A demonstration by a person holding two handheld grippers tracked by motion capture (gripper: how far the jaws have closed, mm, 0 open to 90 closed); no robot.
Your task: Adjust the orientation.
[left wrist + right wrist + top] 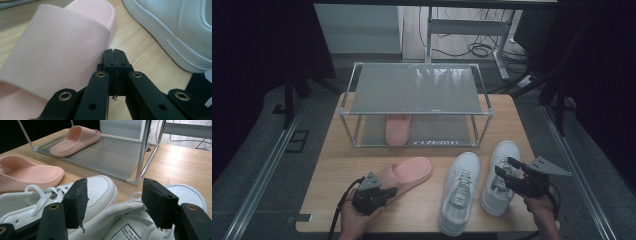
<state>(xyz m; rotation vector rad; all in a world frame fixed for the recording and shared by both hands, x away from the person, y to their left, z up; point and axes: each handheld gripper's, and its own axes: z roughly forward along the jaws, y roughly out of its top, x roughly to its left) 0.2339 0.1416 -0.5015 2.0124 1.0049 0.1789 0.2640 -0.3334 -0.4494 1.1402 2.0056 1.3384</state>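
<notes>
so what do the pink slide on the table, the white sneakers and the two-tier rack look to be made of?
Pink open-toed slide: looks like moulded foam or soft rubber, matte, one seamless piece with a fine-textured footbed. White lace-up sneakers: probably smooth leather or synthetic, slight sheen, perforated toe and stitched panels. Two-tier shoe rack: pale metal-looking tubes with grey shelves, likely fabric or mesh; I can't tell which.

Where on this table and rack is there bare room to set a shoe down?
The rack's top shelf is bare. Its lower shelf is free right of the slipper. The table's left front corner is bare. The front right is crowded with two sneakers.
</notes>
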